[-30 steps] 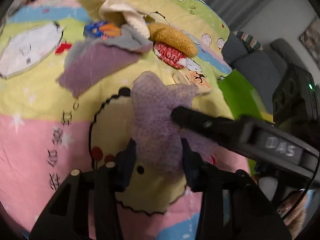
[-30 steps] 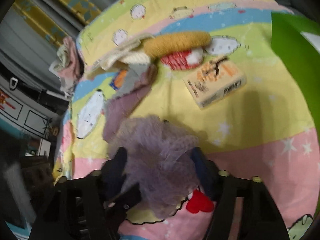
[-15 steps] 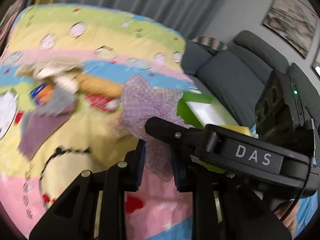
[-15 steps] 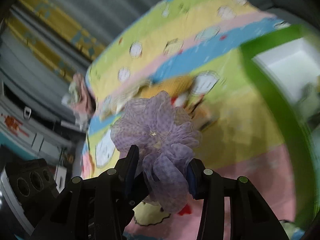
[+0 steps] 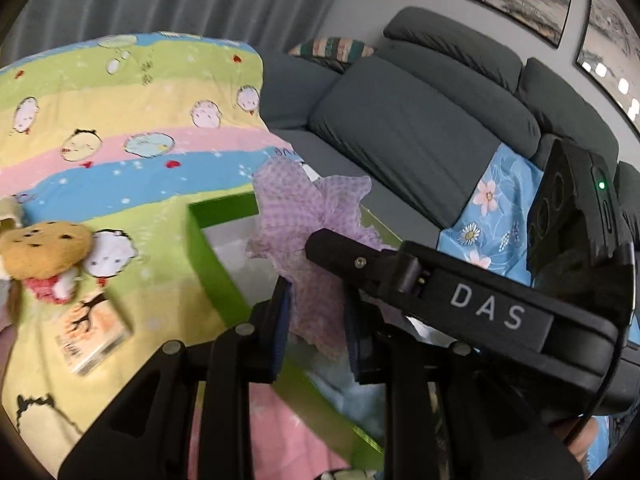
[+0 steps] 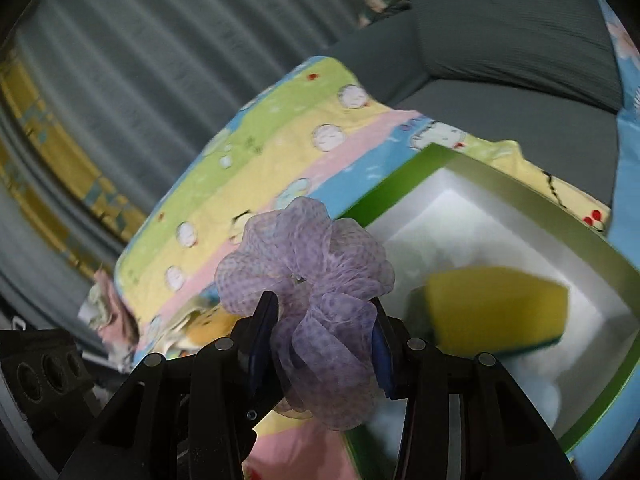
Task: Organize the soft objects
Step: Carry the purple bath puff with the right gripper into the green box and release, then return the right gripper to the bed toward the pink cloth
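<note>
Both grippers hold the same thing: a purple frilly scrunchie (image 6: 316, 292). In the right wrist view the right gripper (image 6: 320, 344) has its jaws partly open and pressed on the bunched cloth in the lower middle of the frame. In the left wrist view the left gripper (image 5: 316, 320) has its jaws pinched almost fully together on a thin fold of the scrunchie (image 5: 308, 236) in the middle of the frame.

The scrunchie hangs in the air over the near edge of the green box (image 6: 404, 184). A yellow sponge (image 6: 496, 304) already lies inside, at the right of the right wrist view.

The step looks like putting the scrunchie into the box. To do it well, bring it past the green wall first, over the white bottom next to the sponge. Then go down low and let both grippers open together. If only one lets go, the cloth may snag and get pulled back out.
</note>
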`<state>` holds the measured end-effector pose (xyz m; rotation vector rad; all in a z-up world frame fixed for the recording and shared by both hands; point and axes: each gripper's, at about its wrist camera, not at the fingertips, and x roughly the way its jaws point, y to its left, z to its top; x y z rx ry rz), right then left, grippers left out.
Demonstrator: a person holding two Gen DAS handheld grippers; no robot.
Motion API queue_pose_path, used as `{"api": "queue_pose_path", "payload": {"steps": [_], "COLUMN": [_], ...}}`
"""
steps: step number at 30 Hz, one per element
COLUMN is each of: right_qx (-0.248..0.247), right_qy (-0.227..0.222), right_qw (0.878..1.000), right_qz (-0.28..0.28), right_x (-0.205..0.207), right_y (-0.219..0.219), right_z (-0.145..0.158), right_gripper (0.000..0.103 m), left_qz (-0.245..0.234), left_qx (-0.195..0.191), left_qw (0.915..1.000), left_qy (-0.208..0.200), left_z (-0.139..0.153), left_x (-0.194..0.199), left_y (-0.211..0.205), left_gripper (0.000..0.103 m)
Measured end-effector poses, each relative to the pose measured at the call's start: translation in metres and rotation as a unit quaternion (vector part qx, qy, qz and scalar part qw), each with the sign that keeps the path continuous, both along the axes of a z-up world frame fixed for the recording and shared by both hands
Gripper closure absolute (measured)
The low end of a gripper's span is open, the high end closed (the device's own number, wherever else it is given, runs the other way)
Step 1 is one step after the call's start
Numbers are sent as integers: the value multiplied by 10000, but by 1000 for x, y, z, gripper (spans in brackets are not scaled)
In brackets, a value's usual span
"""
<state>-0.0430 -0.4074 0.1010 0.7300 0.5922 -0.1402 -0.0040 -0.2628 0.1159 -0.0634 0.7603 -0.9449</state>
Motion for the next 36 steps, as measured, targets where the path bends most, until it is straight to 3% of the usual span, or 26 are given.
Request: {"api": "queue_pose_path", "payload": {"steps": [7,13,14,15,16,18,27,31,33,36], "right_qx": [-261,-379,-336,-291,-238,-194,-237,-275,-379,-533], "right_qy": [540,687,673,669,655,502,157,62,58,-3], "right_qw": [9973,9940,9941,9941,9941,9948,9949,9961,9962,9962], "right_qz": [-418,-759,-778,-799,-828,-863,-969,-837,-777,-695], "right_x": [11,-1,-2,-3,-5,-9,-20,-18,-17,-15], "right_y": [-23,-40,-42,-43,-45,-46,-48,-40,-33,-19], "right_z": [-15,-19,-19,-19,-19,-16,-5,-1,2,6], "right_gripper": [57,56,55,45,33,27,12,11,9,5], "left_qz": [-69,-11,12,28,44,90,266,423,552,818], "left_qx": [378,412,387,361,340,346,127,2,-11,-107], "left_qw": [9991,9990,9990,9991,9991,9992,9995,9991,9984,9964], "left_qy": [163,198,221,233,237,165,-80,-90,-137,-194], "left_z": [-17,-27,-28,-27,-26,-23,-4,1,3,6], "left_x": [11,10,9,7,7,4,-9,-14,-17,-20], "left_y": [-31,-35,-35,-35,-34,-33,-12,11,24,56], "left_gripper": [78,42,34,28,27,22,15,11,2,1]}}
